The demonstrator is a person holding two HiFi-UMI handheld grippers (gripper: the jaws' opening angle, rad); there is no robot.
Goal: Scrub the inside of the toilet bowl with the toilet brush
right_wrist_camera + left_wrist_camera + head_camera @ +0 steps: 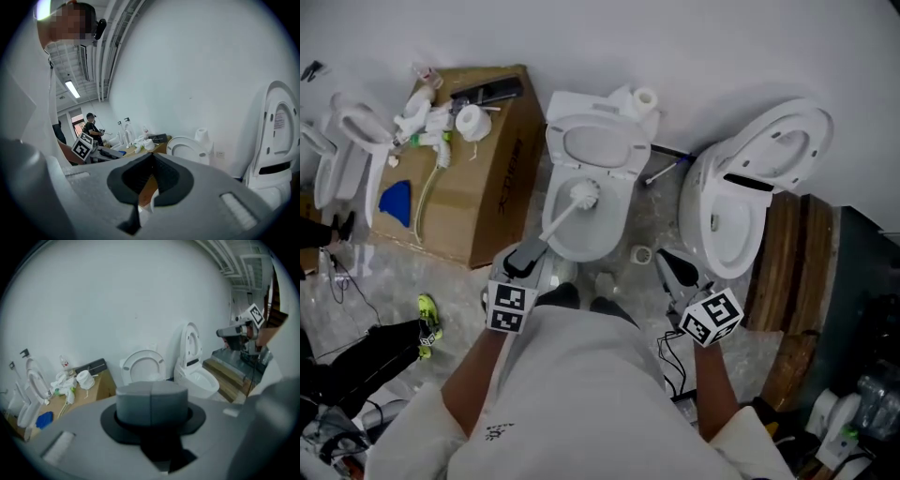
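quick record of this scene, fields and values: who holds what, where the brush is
left gripper: shut on the toilet brush handle
toilet brush: white head down inside the toilet bowl
toilet bowl: seat raised, straight ahead of the person
right gripper: jaws together, nothing held, off to the side
second toilet: right of the first, lid up
cardboard box: left of the bowl, clutter on top

Plain white wall (694,47) at far side. Grey mottled floor (394,267), wires (347,291) on it near left. Brown cardboard box (492,202) at left, paper roll (472,123) and small stuff on top. Right-hand toilet (750,197) white, lid up. Wood planks (792,281) further right. Long lamp (72,89) lit on ceiling, pipes (110,33) beside it.
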